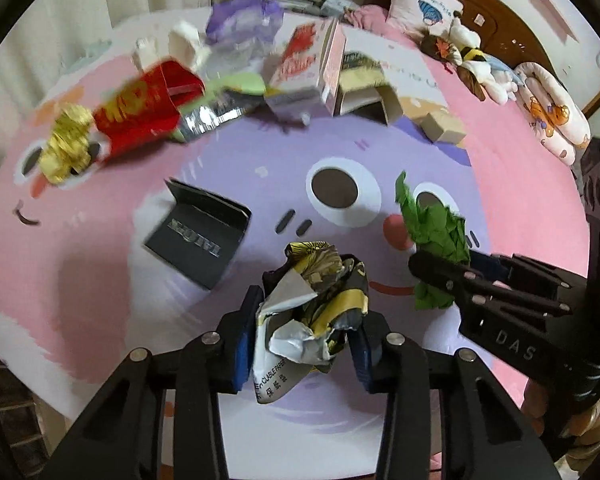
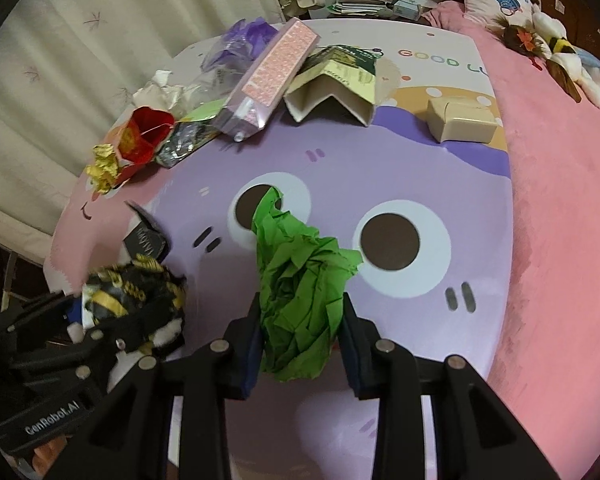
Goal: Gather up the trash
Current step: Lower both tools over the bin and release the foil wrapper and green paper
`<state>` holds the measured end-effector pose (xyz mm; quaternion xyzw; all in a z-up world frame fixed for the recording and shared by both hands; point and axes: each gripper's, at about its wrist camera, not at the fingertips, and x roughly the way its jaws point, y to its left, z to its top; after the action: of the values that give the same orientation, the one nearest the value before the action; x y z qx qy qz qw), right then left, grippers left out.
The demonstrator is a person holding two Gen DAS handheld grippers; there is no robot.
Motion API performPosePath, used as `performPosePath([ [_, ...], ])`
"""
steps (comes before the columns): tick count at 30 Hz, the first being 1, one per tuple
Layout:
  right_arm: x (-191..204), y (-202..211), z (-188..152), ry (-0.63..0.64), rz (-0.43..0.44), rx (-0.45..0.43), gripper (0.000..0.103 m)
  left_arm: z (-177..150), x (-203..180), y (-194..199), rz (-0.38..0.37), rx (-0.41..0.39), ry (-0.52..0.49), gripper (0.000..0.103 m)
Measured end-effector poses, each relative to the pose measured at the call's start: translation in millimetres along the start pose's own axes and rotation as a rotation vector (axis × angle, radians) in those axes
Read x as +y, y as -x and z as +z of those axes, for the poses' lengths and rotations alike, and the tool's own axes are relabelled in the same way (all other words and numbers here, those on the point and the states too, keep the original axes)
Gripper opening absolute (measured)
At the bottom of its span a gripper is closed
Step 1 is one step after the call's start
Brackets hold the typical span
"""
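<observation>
Left wrist view: the left hand-held gripper [image 1: 306, 330] pinches a crumpled black, yellow and white wrapper [image 1: 314, 312] between its blue pads, the wad raised a little above the bed cover [image 1: 100, 280]. To its right, the right hand-held gripper [image 1: 446, 280] clamps a ball of crumpled green paper [image 1: 436, 232], likewise off the cover. A dark folded card box [image 1: 200, 232] with silver lettering lies on the purple cartoon face just left of the wrapper.

Right wrist view: the green paper [image 2: 300, 292] is squeezed between both pads of the right hand-held gripper [image 2: 300, 332], its upper tip hanging in front of the printed eye. The left hand-held gripper [image 2: 112, 320] appears at the lower left with the wrapper [image 2: 136, 292] in its grip.

Remaining trash sits in a heap at the far edge of the bed: a red carton [image 1: 140, 108] touching a gold foil wad [image 1: 66, 148], a silver foil bag [image 1: 212, 112], a purple plastic bag [image 1: 244, 20], white crumpled paper [image 1: 184, 44], a pink-and-white box [image 1: 300, 68] tilted on its side, an open cream box [image 1: 364, 88] and a small tan box [image 1: 444, 126] set slightly apart to the right. Soft toys [image 1: 468, 56] and a pillow [image 1: 428, 4] lie by the headboard.
</observation>
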<state>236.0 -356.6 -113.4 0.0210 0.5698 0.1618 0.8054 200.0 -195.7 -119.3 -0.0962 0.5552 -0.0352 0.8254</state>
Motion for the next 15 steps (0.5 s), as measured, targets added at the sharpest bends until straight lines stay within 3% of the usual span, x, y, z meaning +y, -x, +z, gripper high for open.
performPosePath([
  [15, 68, 59, -31, 0.061, 0.098, -0.04, 0.033, -36, 21, 128, 0.144, -0.148, -0.195, 0.038],
])
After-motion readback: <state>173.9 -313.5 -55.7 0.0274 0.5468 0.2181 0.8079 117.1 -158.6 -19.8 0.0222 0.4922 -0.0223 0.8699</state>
